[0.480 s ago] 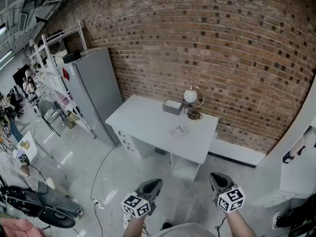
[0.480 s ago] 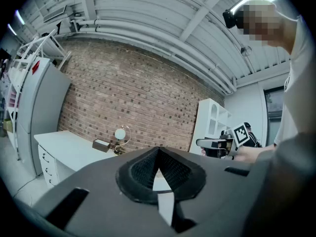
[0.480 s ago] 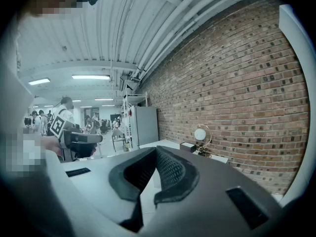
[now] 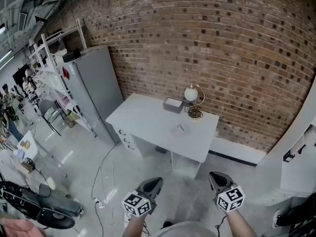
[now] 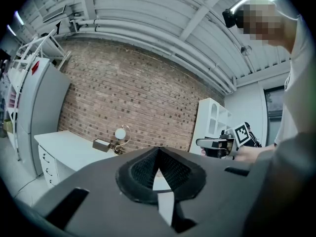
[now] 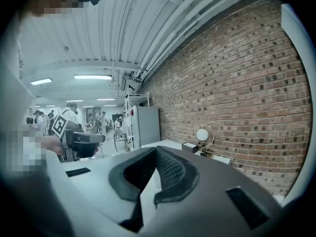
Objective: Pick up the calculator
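The calculator (image 4: 178, 129) is a small flat grey thing lying on the white desk (image 4: 143, 117) against the brick wall, far ahead of both grippers. My left gripper (image 4: 152, 183) and right gripper (image 4: 216, 178) are held low over the floor, well short of the desk. Each has its jaws meeting at the tip with nothing between them. The left gripper (image 5: 158, 152) looks toward the desk (image 5: 59, 149). Past the right gripper (image 6: 154, 151), that gripper's view also shows the desk (image 6: 170, 144). I cannot make out the calculator in either gripper view.
A grey box (image 4: 173, 105) and a globe lamp (image 4: 192, 98) stand at the desk's back edge. A tall grey cabinet (image 4: 94, 90) and a white rack (image 4: 52, 78) are to the left. Cables (image 4: 103, 181) trail on the floor. A white shelf unit (image 4: 298, 157) stands at the right.
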Demonstrator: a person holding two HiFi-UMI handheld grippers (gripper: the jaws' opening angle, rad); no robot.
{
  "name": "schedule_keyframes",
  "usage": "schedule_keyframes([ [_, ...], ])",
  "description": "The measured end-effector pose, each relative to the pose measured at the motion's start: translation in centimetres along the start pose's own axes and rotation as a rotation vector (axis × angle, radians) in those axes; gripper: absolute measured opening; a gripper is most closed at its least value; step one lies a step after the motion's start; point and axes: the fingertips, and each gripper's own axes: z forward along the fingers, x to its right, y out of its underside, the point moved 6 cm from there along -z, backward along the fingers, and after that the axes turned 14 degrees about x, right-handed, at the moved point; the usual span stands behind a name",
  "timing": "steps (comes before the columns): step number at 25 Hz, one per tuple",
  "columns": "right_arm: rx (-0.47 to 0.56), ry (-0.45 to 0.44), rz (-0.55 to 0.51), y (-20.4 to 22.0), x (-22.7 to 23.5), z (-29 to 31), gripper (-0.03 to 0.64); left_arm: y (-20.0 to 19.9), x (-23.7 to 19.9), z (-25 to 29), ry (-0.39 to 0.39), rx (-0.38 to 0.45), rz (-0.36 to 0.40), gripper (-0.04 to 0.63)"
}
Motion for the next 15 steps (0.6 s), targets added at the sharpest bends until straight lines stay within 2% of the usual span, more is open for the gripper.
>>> schedule_keyframes([
  [11,0.012,0.049,0.016,0.6,0.2,0.3,0.012,1.0,-0.9,-0.5,-0.004,-0.012,-0.012,0.014],
  [15,-0.001,0.034,0.016,0.6,-0.8,0.7,0.077,1.1,-1.6,-0.9,-0.016,-0.015,-0.02,0.014],
])
